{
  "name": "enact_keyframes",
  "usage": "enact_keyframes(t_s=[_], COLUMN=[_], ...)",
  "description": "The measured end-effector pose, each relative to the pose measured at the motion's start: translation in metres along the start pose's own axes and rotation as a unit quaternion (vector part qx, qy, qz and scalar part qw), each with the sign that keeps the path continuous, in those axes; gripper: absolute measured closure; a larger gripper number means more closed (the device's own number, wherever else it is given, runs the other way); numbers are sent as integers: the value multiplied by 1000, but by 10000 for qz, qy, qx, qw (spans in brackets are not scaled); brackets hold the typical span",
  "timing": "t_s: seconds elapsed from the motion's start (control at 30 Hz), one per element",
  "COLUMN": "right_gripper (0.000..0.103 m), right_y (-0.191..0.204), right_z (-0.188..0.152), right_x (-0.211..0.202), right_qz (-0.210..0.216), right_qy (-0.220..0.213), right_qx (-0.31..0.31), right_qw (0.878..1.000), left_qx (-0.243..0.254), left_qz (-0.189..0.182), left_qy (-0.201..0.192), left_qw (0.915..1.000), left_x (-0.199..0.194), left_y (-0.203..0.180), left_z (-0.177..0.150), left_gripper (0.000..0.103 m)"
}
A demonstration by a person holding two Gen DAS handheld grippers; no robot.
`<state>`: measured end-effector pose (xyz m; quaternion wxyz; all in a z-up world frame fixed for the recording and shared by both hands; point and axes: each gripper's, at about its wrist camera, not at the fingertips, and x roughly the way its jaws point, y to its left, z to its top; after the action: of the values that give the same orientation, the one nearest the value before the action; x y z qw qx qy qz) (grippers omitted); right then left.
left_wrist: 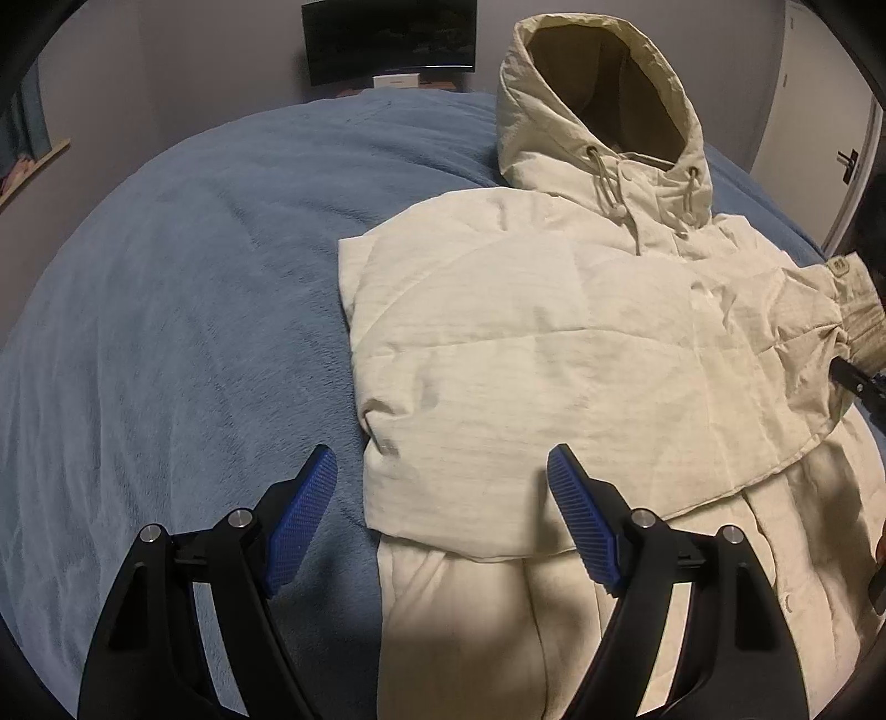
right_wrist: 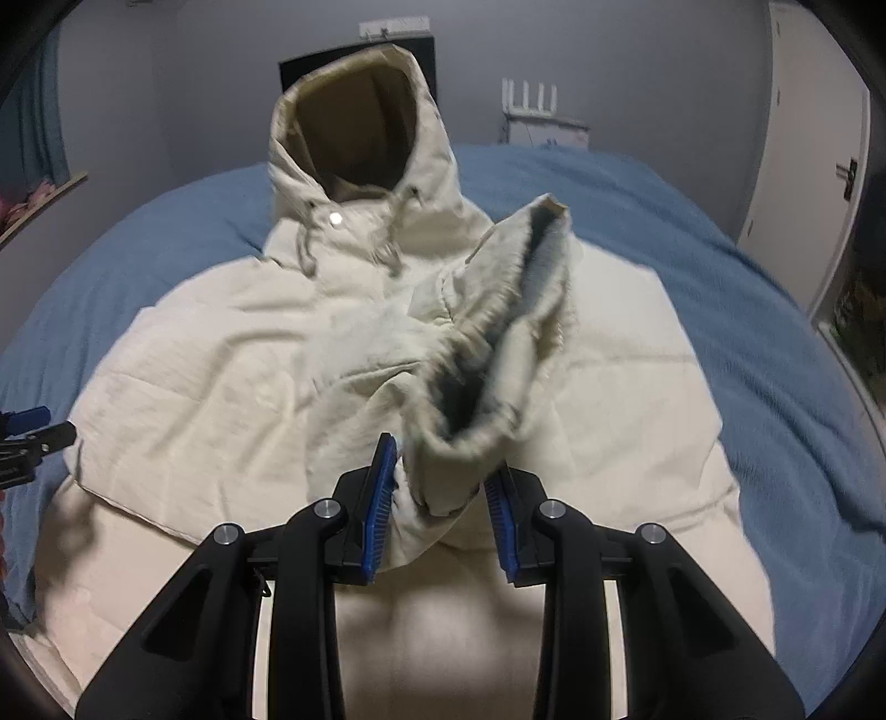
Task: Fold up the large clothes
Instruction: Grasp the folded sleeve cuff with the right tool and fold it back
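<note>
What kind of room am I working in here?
Most likely a bedroom. The jacket lies on a bed with a blue blanket, a dark monitor stands beyond the bed, and a white door is on the right.

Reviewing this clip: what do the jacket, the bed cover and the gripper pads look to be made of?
Jacket: cream woven shell, matte and crinkly, with puffy quilted panels, so probably padded; the fill cannot be seen. Its cuff is gathered like elastic.
Bed cover: blue plush, likely fleece; a soft nap shows brushed streaks.
Pads: blue with a fine ridged texture, probably rubber or moulded plastic.
</note>
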<state>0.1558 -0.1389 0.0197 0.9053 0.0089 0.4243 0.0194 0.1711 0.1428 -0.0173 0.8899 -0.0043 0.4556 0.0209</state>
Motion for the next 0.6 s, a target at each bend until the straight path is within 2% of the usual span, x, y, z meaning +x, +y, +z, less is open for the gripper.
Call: enact_keyframes(t_s=[0.23, 0.33, 0.4, 0.6], right_gripper=[74, 65, 52, 52], right_y=[-28, -38, -46, -71], right_z=[-9, -9, -8, -9], right_x=[18, 16, 13, 10], right_qz=[415, 655, 853, 1340], right_qy=[316, 300, 227, 186], right_qx=[654, 913, 1095, 1765], right_qw=[9965, 9932, 9901, 9750], left_qx=[97, 128, 133, 150], left_qz=[43, 62, 66, 128], left_qy=[47, 54, 45, 27], left_qw=[9999, 9999, 9999, 9998], left_x=[4, 5, 5, 6], left_y=[-4, -5, -6, -5], left_z=[0, 0, 0, 0], left_gripper=[27, 27, 27, 27])
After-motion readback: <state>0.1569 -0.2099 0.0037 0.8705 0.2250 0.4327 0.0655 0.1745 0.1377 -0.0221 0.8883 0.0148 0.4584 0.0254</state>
